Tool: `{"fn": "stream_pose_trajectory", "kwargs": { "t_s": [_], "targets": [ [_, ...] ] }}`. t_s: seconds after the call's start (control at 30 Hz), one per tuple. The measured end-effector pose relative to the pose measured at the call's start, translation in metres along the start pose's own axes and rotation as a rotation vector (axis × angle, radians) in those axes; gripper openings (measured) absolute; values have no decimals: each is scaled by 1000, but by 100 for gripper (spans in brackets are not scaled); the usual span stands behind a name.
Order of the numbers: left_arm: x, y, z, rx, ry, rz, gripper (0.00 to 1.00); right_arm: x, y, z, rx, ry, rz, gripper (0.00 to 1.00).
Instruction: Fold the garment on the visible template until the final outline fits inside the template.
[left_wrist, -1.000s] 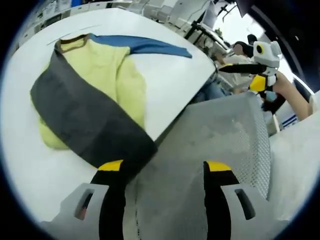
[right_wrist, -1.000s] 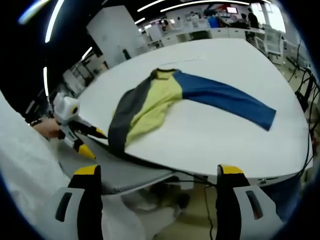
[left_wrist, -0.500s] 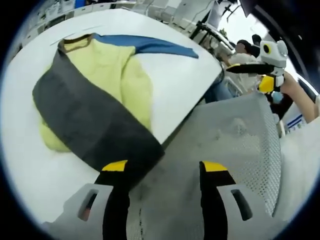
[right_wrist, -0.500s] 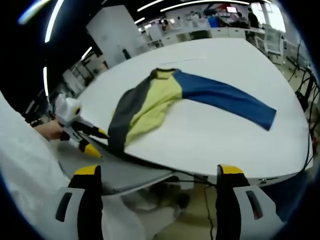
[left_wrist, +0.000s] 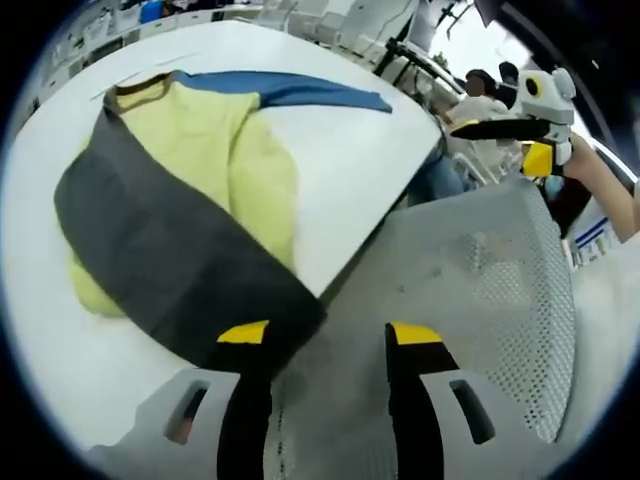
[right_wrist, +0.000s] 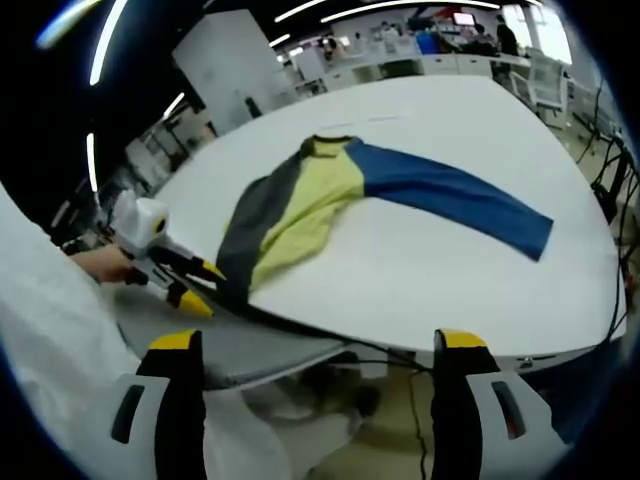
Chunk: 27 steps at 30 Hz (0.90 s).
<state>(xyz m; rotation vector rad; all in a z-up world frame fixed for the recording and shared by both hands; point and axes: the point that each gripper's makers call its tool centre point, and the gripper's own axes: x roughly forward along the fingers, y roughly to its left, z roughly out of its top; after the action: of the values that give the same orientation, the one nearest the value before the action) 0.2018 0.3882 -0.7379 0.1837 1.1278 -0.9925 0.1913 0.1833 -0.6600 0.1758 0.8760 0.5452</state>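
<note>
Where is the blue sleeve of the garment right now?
In the right gripper view the blue sleeve lies flat on the white table, stretched from the yellow body toward the table's right edge, opposite the dark grey sleeve.

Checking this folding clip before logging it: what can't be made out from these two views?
- Template: a faint line past the garment's collar, too faint in both views.
- Grey sleeve end: left gripper view, hidden behind the left gripper.
- Grasp: right gripper view, left gripper too small to tell.
- Right gripper: open, short of the table.
</note>
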Motion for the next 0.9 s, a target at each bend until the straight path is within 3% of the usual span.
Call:
{"fn": "stream_pose_trajectory", "kwargs": {
  "t_s": [0.9],
  "targets": [
    [17,8,3,-3,30,44,33,0,-2,1,-7,3,3,94]
  ]
}}
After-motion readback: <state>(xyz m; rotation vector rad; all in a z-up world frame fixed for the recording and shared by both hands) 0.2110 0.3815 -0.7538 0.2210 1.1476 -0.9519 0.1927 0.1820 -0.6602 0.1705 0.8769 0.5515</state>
